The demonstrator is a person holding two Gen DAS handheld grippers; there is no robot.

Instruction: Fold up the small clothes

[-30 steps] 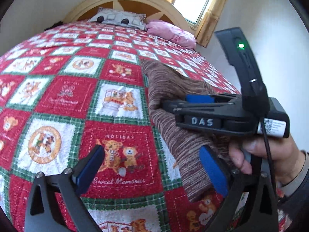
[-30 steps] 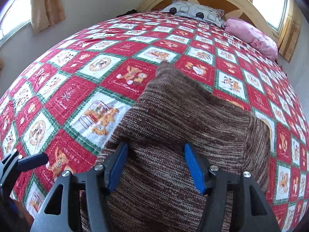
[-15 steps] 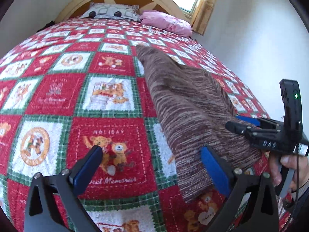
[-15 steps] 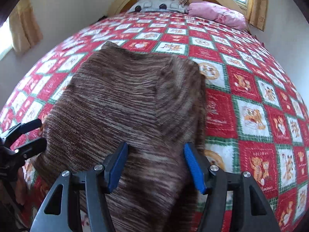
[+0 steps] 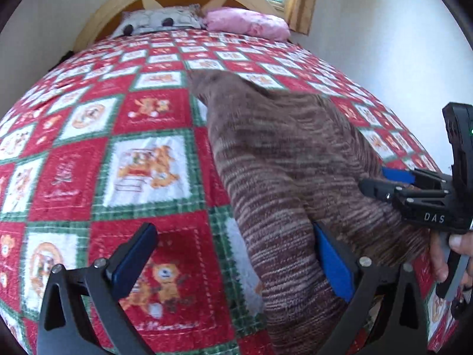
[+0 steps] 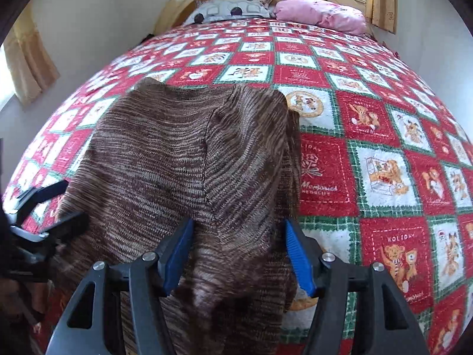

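A brown knitted garment (image 6: 189, 162) is lying on the quilted bed (image 6: 369, 112), its long axis running from the near edge at 6 o'clock toward the pillows at 12 o'clock, with one side already doubled over along a lengthwise fold. The right gripper (image 6: 239, 254) is hanging over the near right portion, its blue fingers (image 6: 297, 254) standing apart with knit showing between them, pressing on nothing. The left gripper (image 5: 236, 263) is also spread open, the garment's left edge lying at about 2 o'clock from it, one finger (image 5: 334, 266) just over that edge. The right hand looks nearer to the cloth's bulk. Compared with a second ago, the right gripper has slid from the middle of the garment toward its right edge, and the left view has swung so more of the garment shows.
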